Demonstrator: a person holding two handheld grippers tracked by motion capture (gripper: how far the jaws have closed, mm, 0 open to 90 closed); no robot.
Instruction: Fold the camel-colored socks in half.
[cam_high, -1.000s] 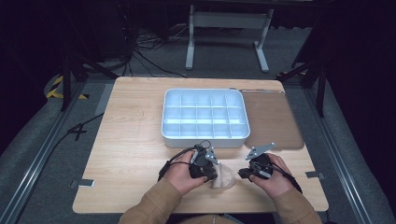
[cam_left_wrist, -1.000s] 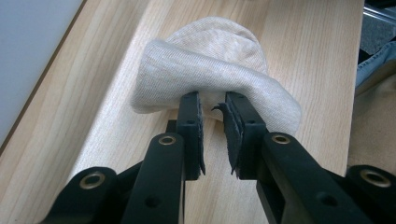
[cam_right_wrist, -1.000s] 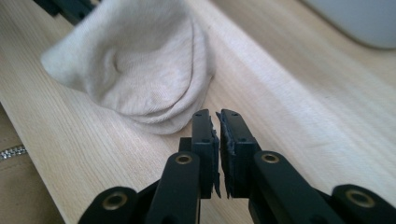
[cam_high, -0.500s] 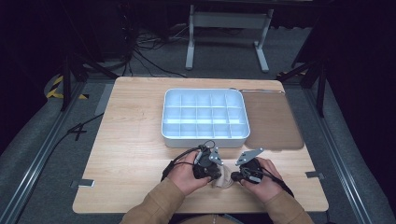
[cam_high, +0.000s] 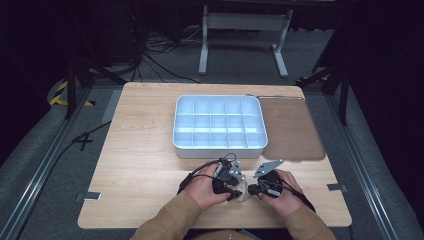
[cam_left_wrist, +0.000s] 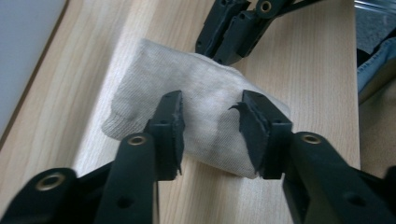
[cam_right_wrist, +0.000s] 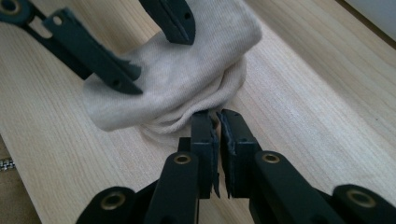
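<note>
Near the table's front edge, one folded cloth (cam_left_wrist: 201, 107) lies between two grippers: left (cam_left_wrist: 210, 123) just released, right (cam_right_wrist: 217, 128) clenched on its edge.

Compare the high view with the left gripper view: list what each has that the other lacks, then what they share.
High view: a white compartment tray, a brown mat beside it, the person's sleeves. Left gripper view: the knit of the cloth, the left gripper with jaws just opened, apart over it, the right gripper with jaws closed at its far edge. Shared: both grippers, the folded cloth, the wooden table.
</note>
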